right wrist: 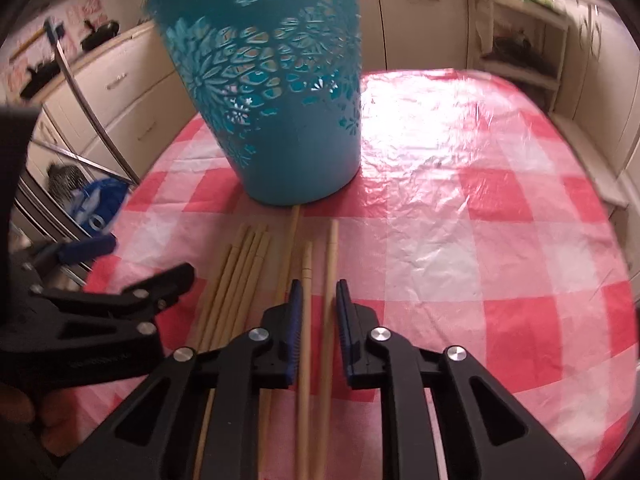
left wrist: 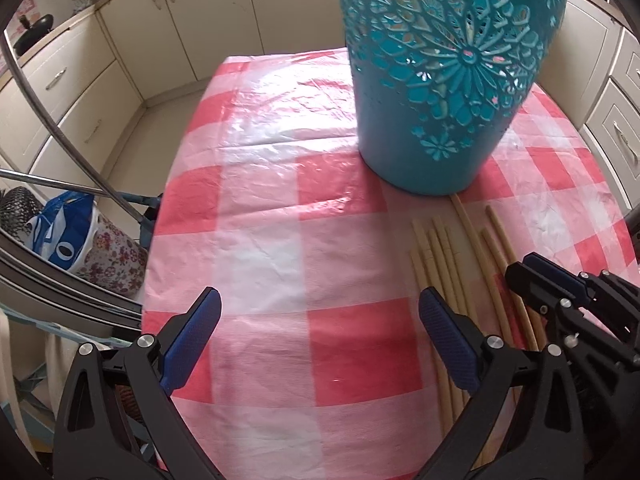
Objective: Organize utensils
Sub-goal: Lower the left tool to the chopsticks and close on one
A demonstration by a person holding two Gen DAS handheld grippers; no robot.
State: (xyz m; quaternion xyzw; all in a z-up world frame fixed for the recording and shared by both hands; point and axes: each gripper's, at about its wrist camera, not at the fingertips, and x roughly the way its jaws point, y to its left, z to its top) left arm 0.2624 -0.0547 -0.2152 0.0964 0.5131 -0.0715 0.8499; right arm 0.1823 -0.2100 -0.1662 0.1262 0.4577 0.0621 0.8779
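Observation:
A teal cut-out utensil holder [left wrist: 440,92] [right wrist: 280,120] stands upright on the red-and-white checked tablecloth [left wrist: 280,208] [right wrist: 460,220]. Several pale wooden chopsticks [left wrist: 436,264] [right wrist: 244,272] lie side by side in front of it. My right gripper [right wrist: 319,292] [left wrist: 524,270] is low over them with its jaws narrow. Two chopsticks [right wrist: 306,320] run between its pads, and a thin gap shows on each side. My left gripper [left wrist: 320,300] [right wrist: 136,264] stands wide open over bare cloth to the left of the chopsticks, holding nothing.
The table's left edge [left wrist: 160,240] drops to the floor, where a blue plastic bag [left wrist: 64,236] sits in a floral basket beside metal bars [left wrist: 80,160]. Cream kitchen cabinets [left wrist: 180,20] [right wrist: 400,12] line the walls behind and to both sides.

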